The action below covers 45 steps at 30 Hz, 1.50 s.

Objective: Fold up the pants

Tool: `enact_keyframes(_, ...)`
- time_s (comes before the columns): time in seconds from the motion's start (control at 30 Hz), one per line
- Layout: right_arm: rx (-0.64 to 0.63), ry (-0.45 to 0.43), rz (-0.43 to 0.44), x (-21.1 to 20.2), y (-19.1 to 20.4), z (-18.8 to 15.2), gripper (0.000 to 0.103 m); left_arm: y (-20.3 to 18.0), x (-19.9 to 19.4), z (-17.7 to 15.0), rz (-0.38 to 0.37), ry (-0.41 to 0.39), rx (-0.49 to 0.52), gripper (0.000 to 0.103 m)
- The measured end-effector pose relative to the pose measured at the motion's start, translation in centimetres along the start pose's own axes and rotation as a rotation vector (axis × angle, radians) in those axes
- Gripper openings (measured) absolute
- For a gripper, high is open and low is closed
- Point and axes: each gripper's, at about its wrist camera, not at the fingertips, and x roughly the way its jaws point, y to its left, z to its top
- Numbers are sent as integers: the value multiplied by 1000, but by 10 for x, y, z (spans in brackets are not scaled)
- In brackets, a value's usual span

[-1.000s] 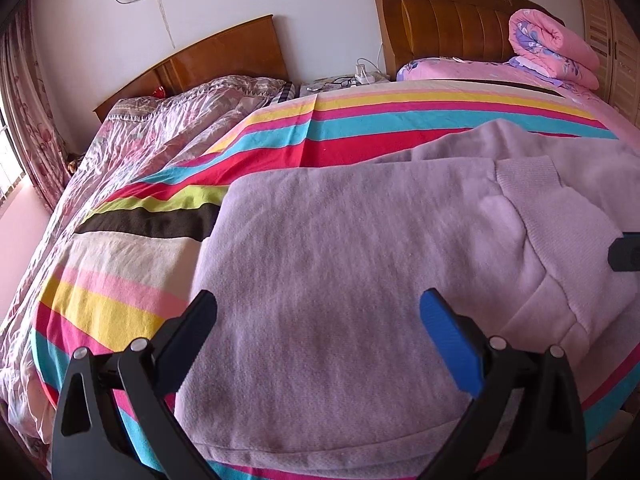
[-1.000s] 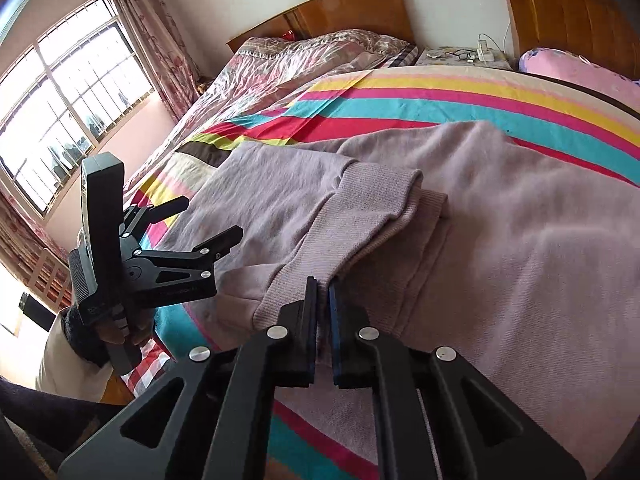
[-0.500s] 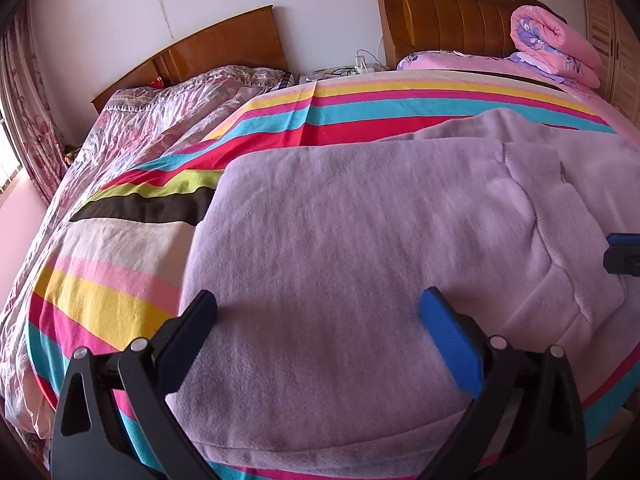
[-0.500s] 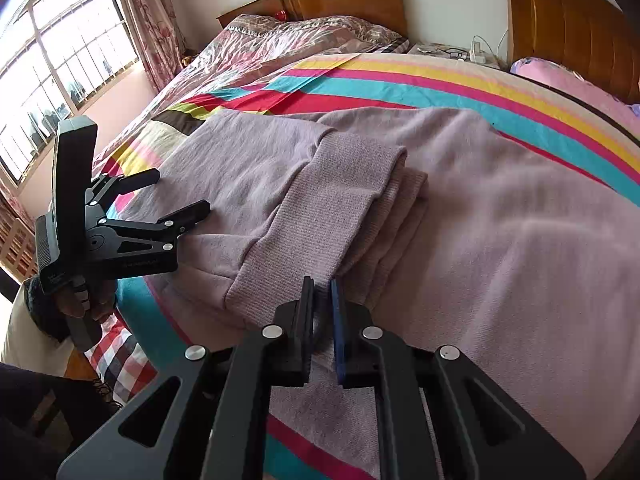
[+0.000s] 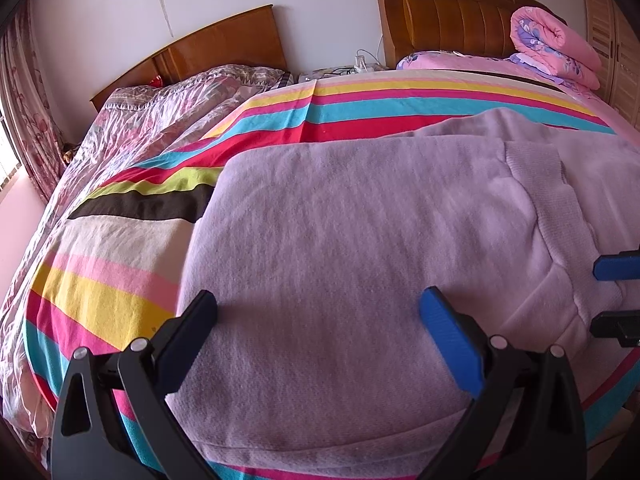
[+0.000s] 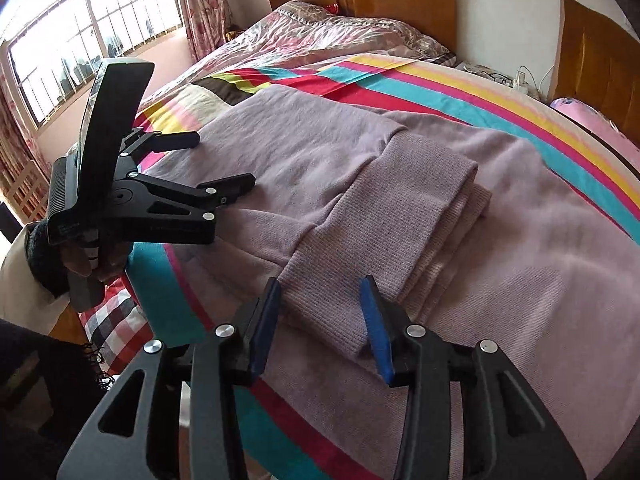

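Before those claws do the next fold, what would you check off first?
1. Right claw let go of the ribbed cuffs: ok, its jaws have just been opening and stand clear of the cloth.
2. Left claw empty: ok, wide open over the pants.
3. First fold lies flat: ok.
4. Cuffs stacked evenly: not ok, lower layer sticks out.
5. Pants fully on the striped blanket: cannot tell.

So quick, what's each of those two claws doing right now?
Left gripper: open, holding nothing, over the pants.
Right gripper: open, jaws have just been opening; the ribbed cuff lies between them, no longer pinched.
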Motion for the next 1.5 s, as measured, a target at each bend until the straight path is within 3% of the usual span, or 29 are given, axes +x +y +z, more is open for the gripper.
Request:
enact_keyframes(0.07,-5,-11,-15,-8,-4,4,41,2,-7,6,8,11,2,102)
enact_keyframes(0.23,-50,-94,-91,-15,-23,36,46,16,-36,55,-70,-126,-31,102)
enact_keyframes(0.3,-49,-100,-111,0,-32,50,46,18,-24,77,-99,-143,-41,102)
enact_keyframes(0.37,-56,-87,-110,15,-36,60,46,16,9,90,-110,-75,-42,102)
enact_keyframes(0.53,-84,-55,-70,40,-47,63,47,14,68,83,-90,60,-38,102)
enact_keyframes(0.67,16,-72,29,35,-69,63,47,16,71,80,-97,51,-61,102)
enact_keyframes(0.8,19,-110,-70,16,-60,68,48,13,72,80,-79,42,-56,102)
enact_keyframes(0.87,0,-138,-15,10,-51,70,49,15,73,80,-90,44,-64,102)
enact_keyframes(0.97,-61,-44,-27,35,-42,67,52,18,74,80,-100,46,-75,102)
enact_keyframes(1.07,-17,-42,17,34,-52,64,52,19,74,80,-95,42,-72,102)
enact_keyframes(1.2,11,-88,-60,8,-69,67,55,19,65,85,-87,35,-92,101)
enact_keyframes(1.37,126,-103,-139,5,-126,75,59,-11,31,139,-266,-72,-46,102)
enact_keyframes(1.43,164,-71,-167,17,-145,76,59,-41,44,155,-369,-34,8,102)
enact_keyframes(1.5,188,-8,-224,26,-159,72,59,-75,65,159,-376,17,87,101)
